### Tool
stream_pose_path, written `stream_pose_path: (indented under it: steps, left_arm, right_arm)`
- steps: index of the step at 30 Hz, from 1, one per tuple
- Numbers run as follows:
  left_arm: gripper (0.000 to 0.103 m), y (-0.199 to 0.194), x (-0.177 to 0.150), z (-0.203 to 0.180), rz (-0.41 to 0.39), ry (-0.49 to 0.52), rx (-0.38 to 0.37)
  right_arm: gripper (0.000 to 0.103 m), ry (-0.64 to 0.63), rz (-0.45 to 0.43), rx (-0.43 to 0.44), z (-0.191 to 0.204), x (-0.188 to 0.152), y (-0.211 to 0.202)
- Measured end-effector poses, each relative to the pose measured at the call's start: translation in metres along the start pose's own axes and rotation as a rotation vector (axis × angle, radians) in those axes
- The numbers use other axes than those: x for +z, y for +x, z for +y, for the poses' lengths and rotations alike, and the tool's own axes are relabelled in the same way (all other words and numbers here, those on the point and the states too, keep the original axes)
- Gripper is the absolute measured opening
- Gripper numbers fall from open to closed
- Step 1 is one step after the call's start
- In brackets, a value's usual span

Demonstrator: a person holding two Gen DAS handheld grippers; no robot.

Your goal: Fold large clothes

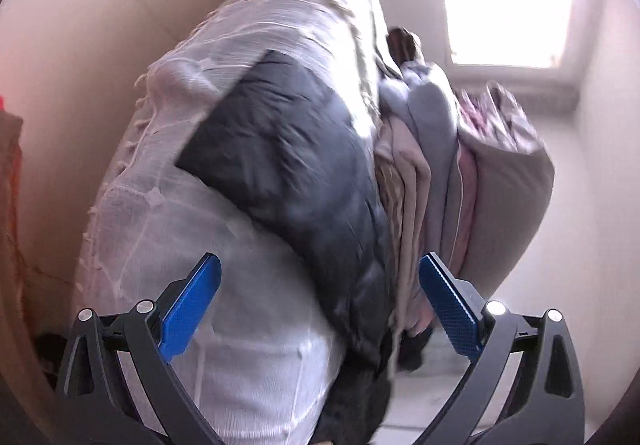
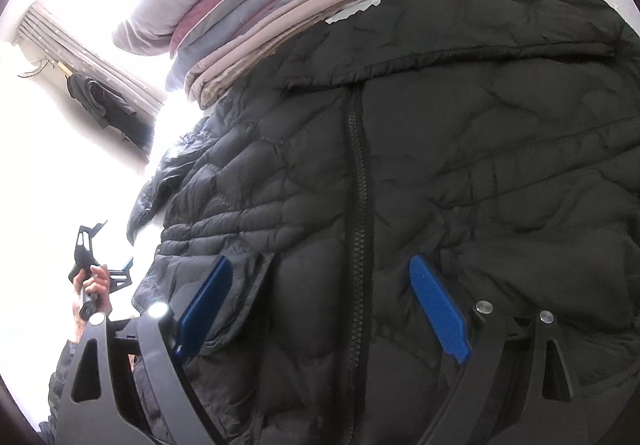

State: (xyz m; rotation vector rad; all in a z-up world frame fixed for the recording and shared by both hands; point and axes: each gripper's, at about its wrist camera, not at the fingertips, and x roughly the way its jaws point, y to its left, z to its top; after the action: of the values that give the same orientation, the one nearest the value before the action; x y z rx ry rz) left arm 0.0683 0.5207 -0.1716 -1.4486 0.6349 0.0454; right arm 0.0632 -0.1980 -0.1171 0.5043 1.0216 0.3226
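Puffer jacket [image 2: 440, 165] lies zipped beside folded stack [image 2: 280, 5] on bed; both tools, right tool [image 2: 320, 305] and left tool [image 1: 320, 305], gape empty, so slick quilting may slip or sleeve drag topples stack.

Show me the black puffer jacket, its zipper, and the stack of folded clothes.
black puffer jacket [image 2: 500, 173]: right wrist view, quilted front panel.
zipper [image 2: 360, 205]: right wrist view, mid-length of teeth.
stack of folded clothes [image 2: 280, 17]: right wrist view, layered edges.

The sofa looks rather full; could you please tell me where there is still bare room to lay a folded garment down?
The bare room is the white throw on the near side of the black jacket, beside the left hand-held gripper. Past the jacket it is crowded: the stack of folded clothes presses against its collar edge.
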Motion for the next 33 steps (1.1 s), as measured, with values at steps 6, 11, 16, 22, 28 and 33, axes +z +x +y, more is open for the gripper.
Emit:
stream_pose_path:
  steps: [6, 11, 16, 22, 28, 33]
  left_arm:
    - [0.095, 0.016, 0.025, 0.019, -0.104, -0.107, 0.025]
    - [0.02, 0.019, 0.034, 0.021, -0.11, -0.083, 0.034]
    - [0.002, 0.008, 0.029, -0.012, -0.169, 0.037, -0.007]
    - [0.002, 0.009, -0.013, -0.109, -0.138, 0.224, -0.117]
    - [0.002, 0.054, -0.124, -0.247, 0.012, 0.483, -0.207]
    - [0.002, 0.128, -0.26, -0.315, 0.189, 0.701, -0.201]
  right_arm:
    - [0.087, -0.003, 0.007, -0.004, 0.0, 0.0, 0.003]
    - [0.089, -0.007, 0.011, -0.007, 0.001, -0.001, 0.005]
    - [0.089, 0.005, 0.009, 0.006, 0.001, -0.001, 0.004]
    - [0.089, 0.059, -0.001, 0.057, -0.007, 0.003, -0.003]
    - [0.089, 0.168, -0.058, 0.121, -0.025, 0.01, -0.031]
    - [0.089, 0.265, -0.12, 0.196, -0.044, 0.016, -0.06]
